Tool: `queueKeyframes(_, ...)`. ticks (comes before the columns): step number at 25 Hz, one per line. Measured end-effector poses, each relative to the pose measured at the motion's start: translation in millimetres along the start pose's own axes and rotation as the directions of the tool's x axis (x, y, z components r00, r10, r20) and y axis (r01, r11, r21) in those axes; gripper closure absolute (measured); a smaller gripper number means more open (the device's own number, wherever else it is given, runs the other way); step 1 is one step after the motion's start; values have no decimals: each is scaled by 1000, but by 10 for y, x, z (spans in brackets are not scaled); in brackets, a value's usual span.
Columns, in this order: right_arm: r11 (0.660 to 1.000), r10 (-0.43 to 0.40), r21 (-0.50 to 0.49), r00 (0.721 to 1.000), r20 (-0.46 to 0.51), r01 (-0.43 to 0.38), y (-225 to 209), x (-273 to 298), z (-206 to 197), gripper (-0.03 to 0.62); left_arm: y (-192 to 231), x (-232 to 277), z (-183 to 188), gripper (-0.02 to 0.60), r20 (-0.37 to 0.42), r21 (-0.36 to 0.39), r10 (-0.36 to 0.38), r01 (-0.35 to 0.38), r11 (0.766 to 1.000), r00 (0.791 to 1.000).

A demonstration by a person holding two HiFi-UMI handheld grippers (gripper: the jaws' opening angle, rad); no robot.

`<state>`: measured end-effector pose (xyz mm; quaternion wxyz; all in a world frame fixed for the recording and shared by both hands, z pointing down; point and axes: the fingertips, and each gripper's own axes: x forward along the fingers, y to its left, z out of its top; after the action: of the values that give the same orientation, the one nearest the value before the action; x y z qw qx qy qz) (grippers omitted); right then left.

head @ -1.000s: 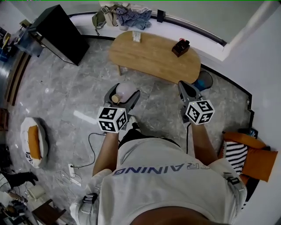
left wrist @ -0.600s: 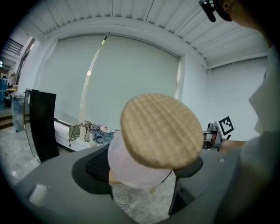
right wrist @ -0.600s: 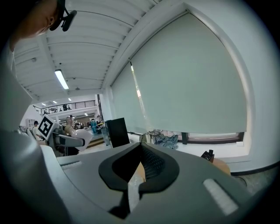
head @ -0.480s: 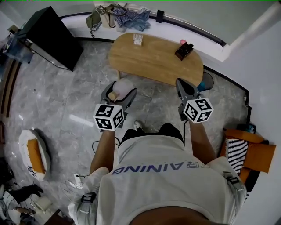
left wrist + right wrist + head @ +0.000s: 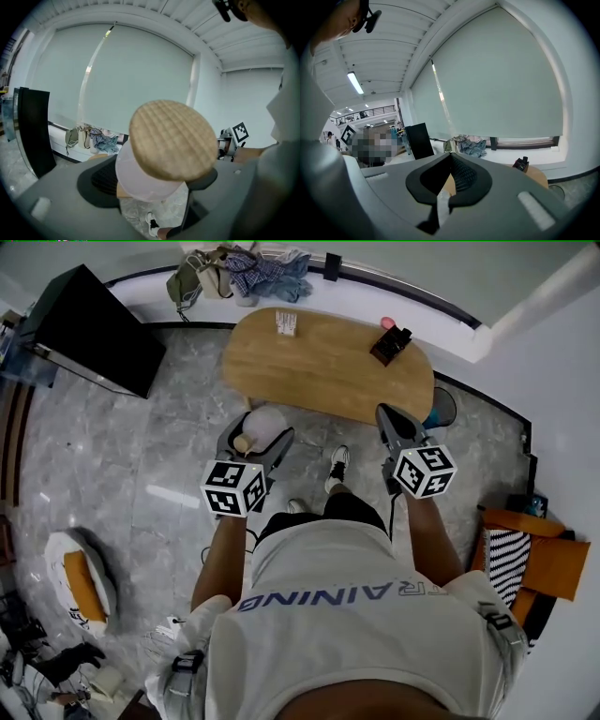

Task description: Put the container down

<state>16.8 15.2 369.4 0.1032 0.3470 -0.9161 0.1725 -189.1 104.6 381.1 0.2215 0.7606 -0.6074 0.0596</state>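
The container [image 5: 266, 425] is a pale pink jar with a round cork lid [image 5: 172, 139]. My left gripper [image 5: 257, 430] is shut on its body [image 5: 140, 180], holding it tilted with the lid toward the camera. It hangs over the floor, just short of the near edge of the oval wooden table [image 5: 328, 371]. My right gripper [image 5: 390, 416] is beside the table's right end, jaws together with nothing in them. In the right gripper view that gripper [image 5: 451, 155] points at the window wall.
A dark box [image 5: 391, 343] and a small card [image 5: 286, 322] lie on the table. A black cabinet [image 5: 89, 329] stands at the left, with bags and clothes [image 5: 244, 273] on the sill behind. A round bin [image 5: 439, 409] sits by the table's right end.
The person has stepped toward the table, so it lies closer under both grippers. The left gripper still holds the container; the right stays shut.
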Motion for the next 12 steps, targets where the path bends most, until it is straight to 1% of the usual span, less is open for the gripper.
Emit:
queueKeyframes(5,999,39,28,999,9,-39,-279,468,152,579,223,396,135,182,-33,1,40,-40,999,999)
queueKeyframes(8,998,55,41,998,8,-55,-577,767,294,579,329,745,281,181,-46,0,57,-57,998,997)
queueKeyframes(12,997,62,54,998,-17,-61,-1067,1147,408,579,424,1308,474,182,-40,-62,62,-64,996,997)
